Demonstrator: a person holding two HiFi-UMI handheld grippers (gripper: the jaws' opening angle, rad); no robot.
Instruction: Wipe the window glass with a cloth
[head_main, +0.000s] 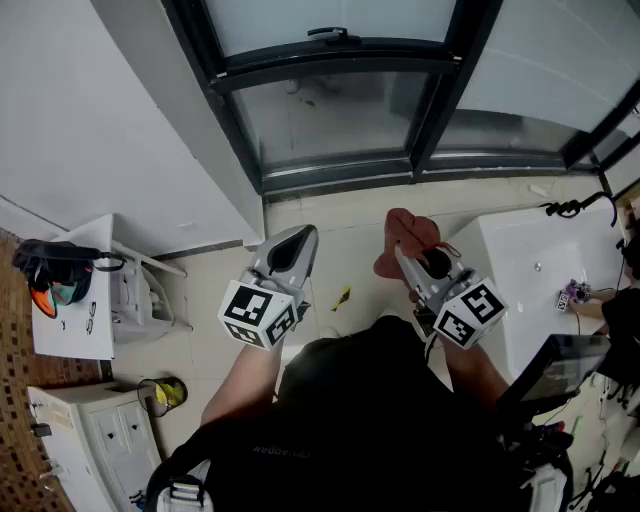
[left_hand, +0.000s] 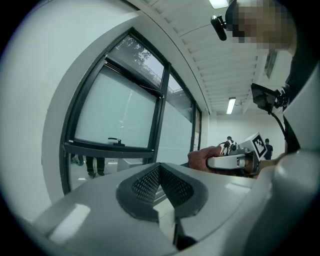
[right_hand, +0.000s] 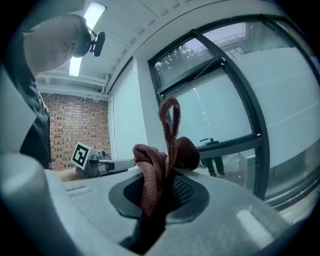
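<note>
Dark framing marks out the window (head_main: 236, 120) on the wall ahead of the person. Its frosted glass (head_main: 330, 115) is split by a crossbar (head_main: 330, 68) that carries a handle (head_main: 330, 33), and pale floor tiles (head_main: 350, 250) run up to its lower rail. Both tools are held out toward the window and stop short of it.

The right claw (right_hand: 157, 192) is clenched on a reddish-brown cloth (right_hand: 160, 160), which bunches up out of the jaws with one loop standing above the wad. The left claw (left_hand: 160, 175) is pressed closed with nothing between its jaws. It hangs below the window's left-hand pane, about level with the right one.

From the head view the cloth lies ahead of its claw, its length running along the jaws toward the window's upright post (head_main: 440, 90), and it is clear of the glass. The wipe looks not yet begun. The glass lies forward of and above the cloth, so the reach falls to the right hand. The bunched end would likely meet the pane first and need pressing flatter to sweep well.
</note>
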